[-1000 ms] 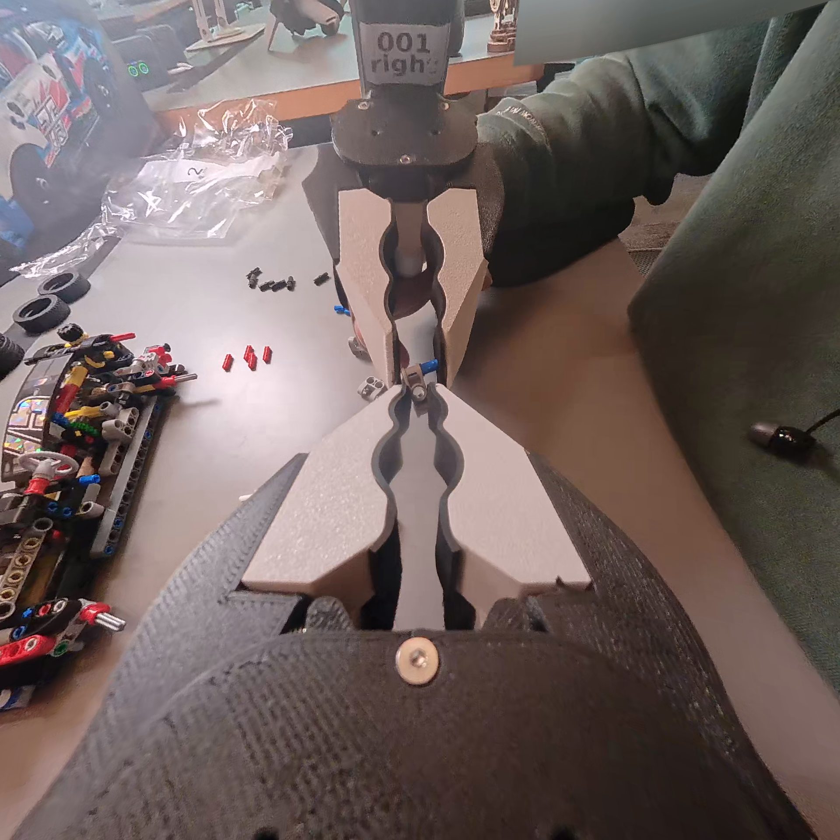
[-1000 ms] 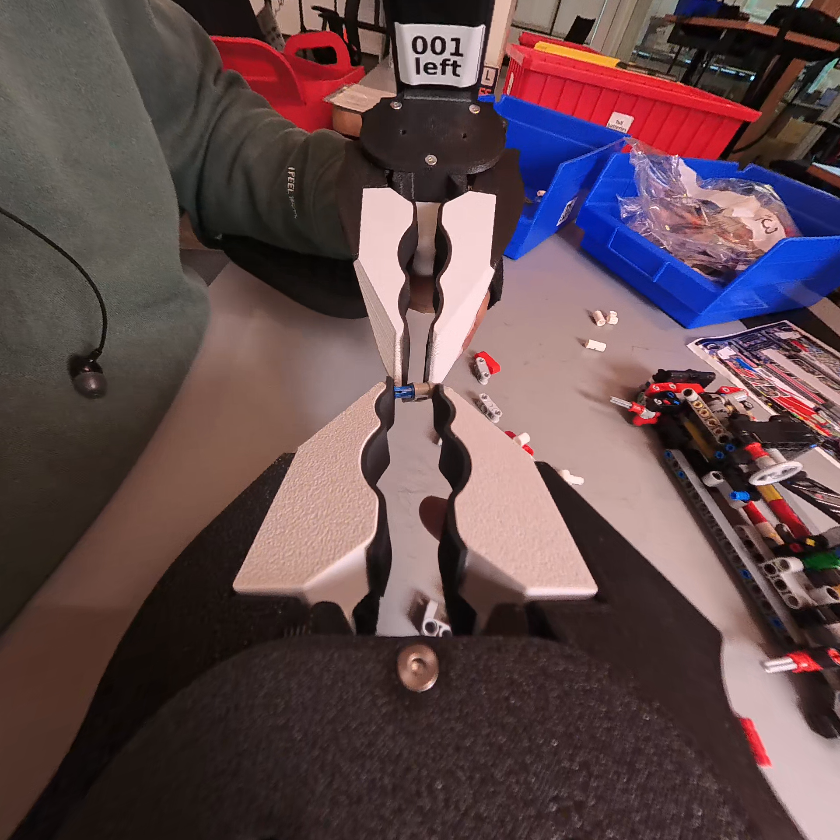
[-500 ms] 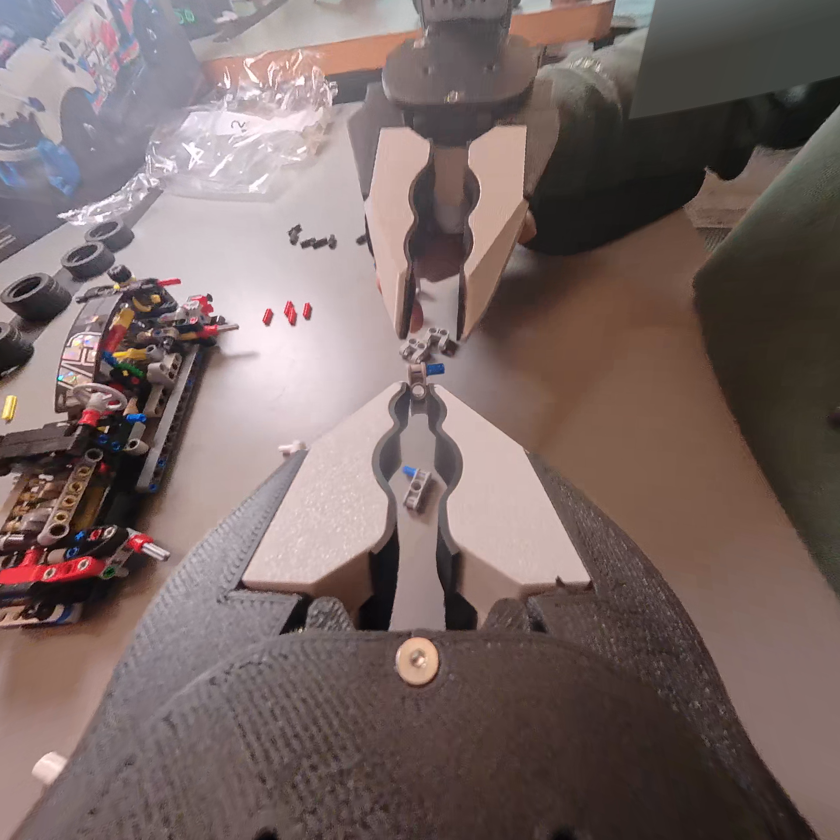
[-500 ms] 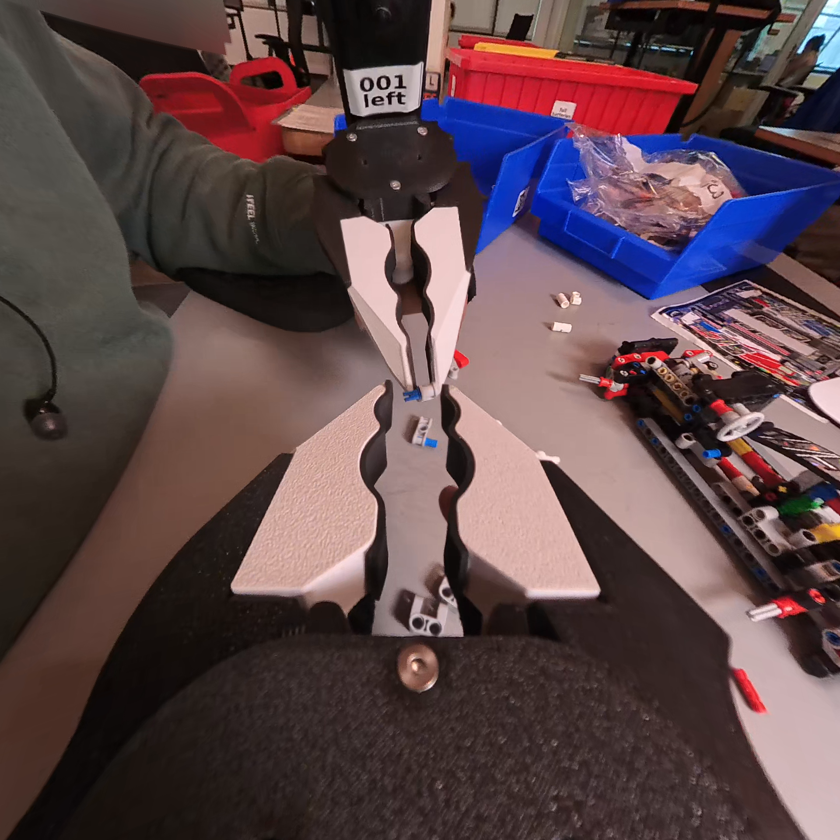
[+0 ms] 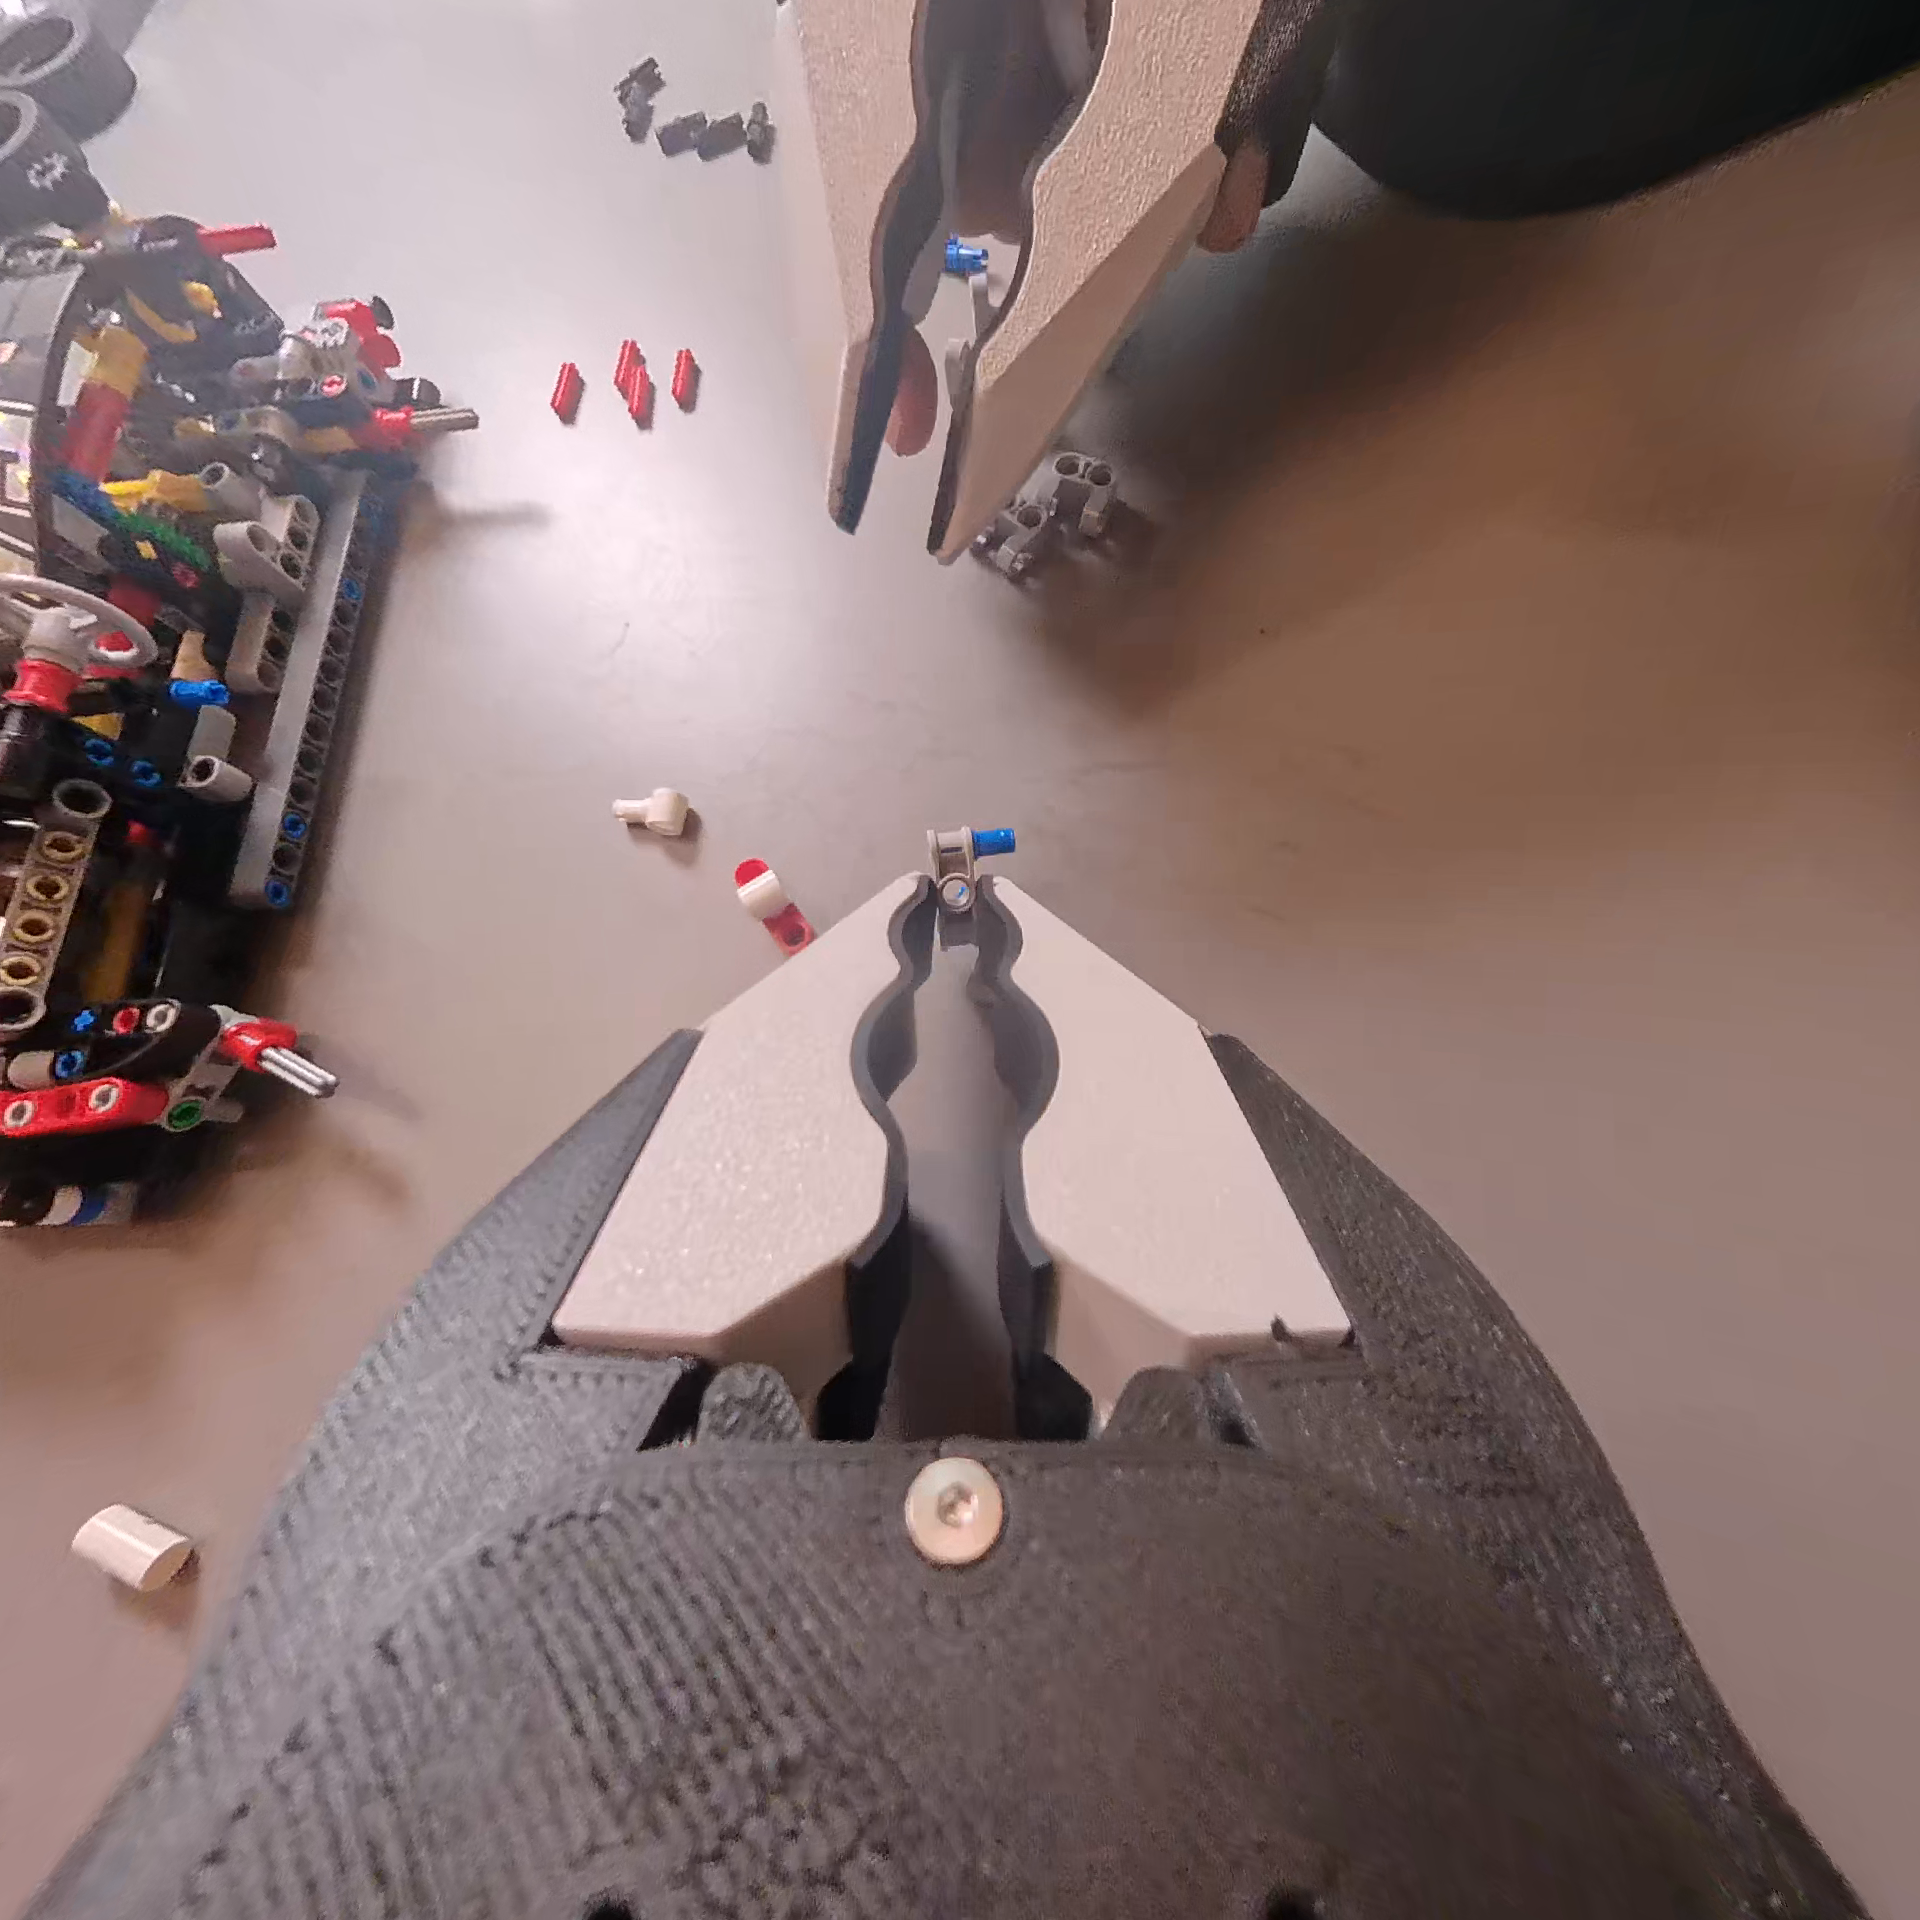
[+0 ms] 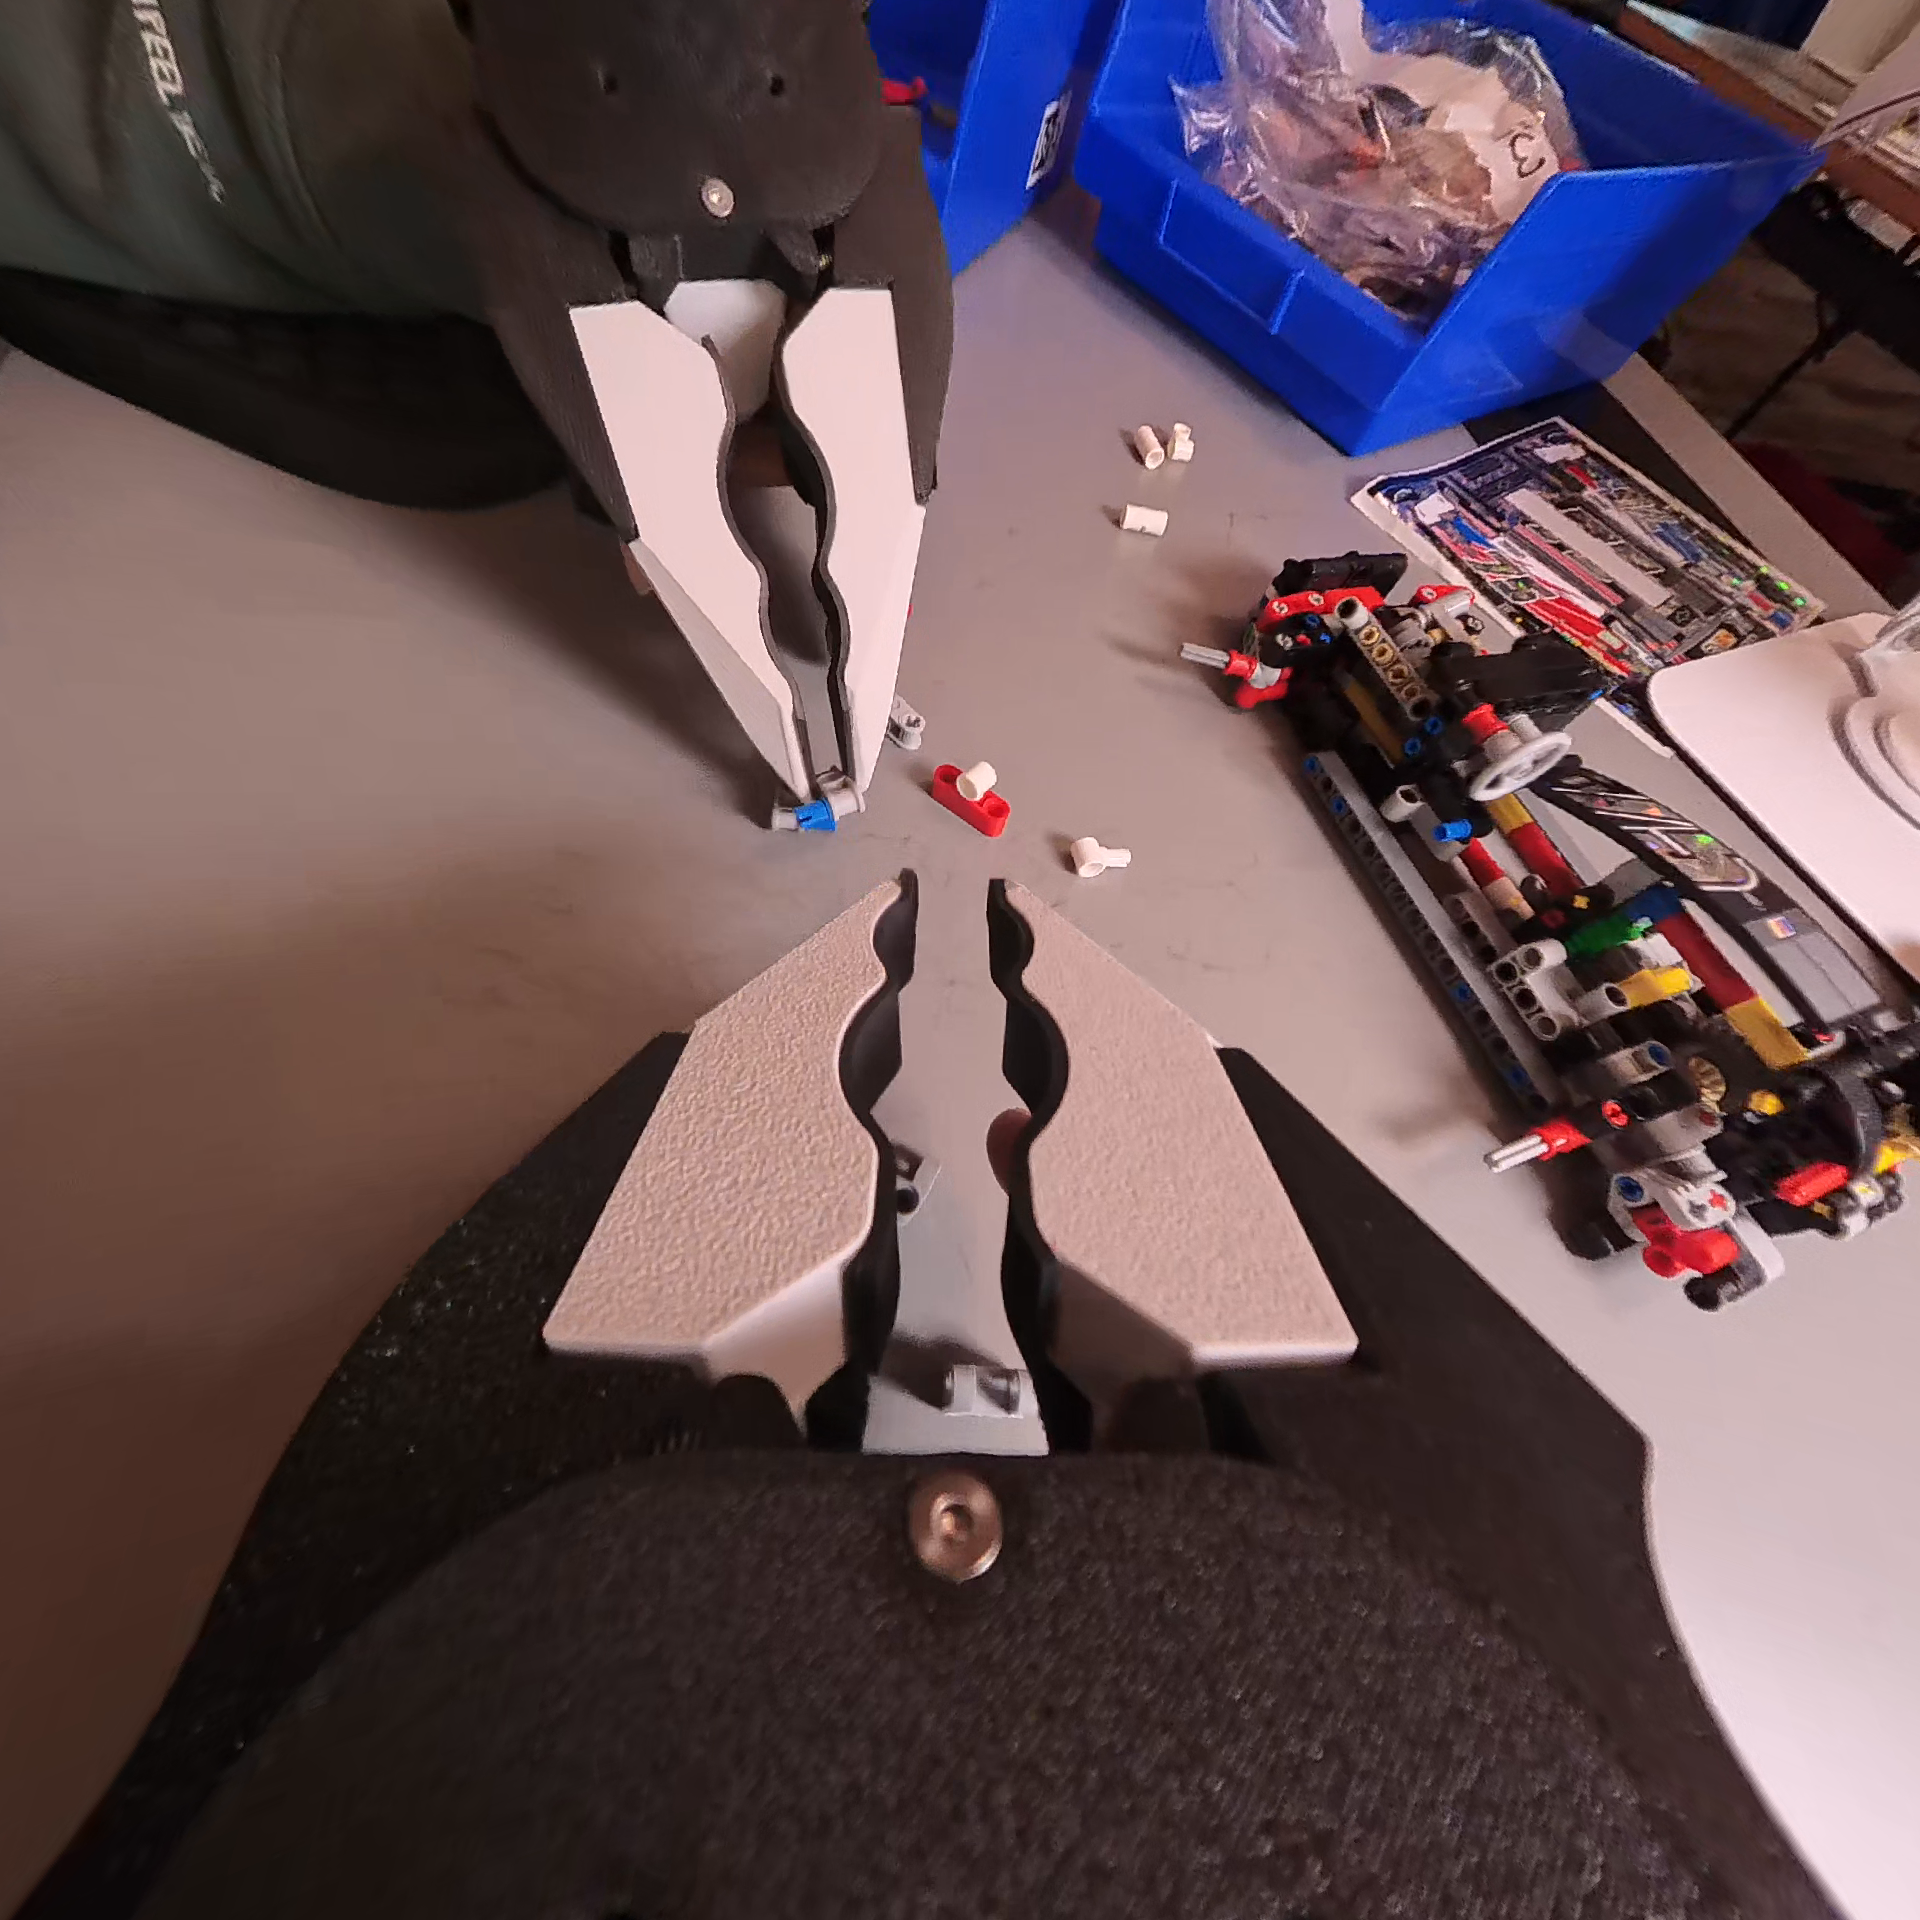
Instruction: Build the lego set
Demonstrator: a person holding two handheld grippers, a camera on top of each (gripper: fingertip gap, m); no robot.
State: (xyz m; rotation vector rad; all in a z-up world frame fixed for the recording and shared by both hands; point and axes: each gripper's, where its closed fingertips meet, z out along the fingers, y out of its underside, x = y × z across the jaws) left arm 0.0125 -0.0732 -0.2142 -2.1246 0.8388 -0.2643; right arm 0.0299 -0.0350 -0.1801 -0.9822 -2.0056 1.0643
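Left gripper fingers pinch a grey connector with blue pin above the grey bench; right gripper fingers narrowly parted, empty, blue bins beyond.

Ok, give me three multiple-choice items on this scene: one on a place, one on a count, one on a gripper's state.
1. Where is the crumpled clear plastic bag?
A) in the blue plastic bin
B) flat on the table
C) in a gripper

2. How many small white tube pieces lie near that bin?
A) one
B) six
C) three

3. The left gripper is:
A) open and empty
B) shut on the small grey connector with a blue pin
C) shut on a wheel

Answers: A, the bin's walls surround the bag; C, three lie apart; B, its tips pinch the connector.
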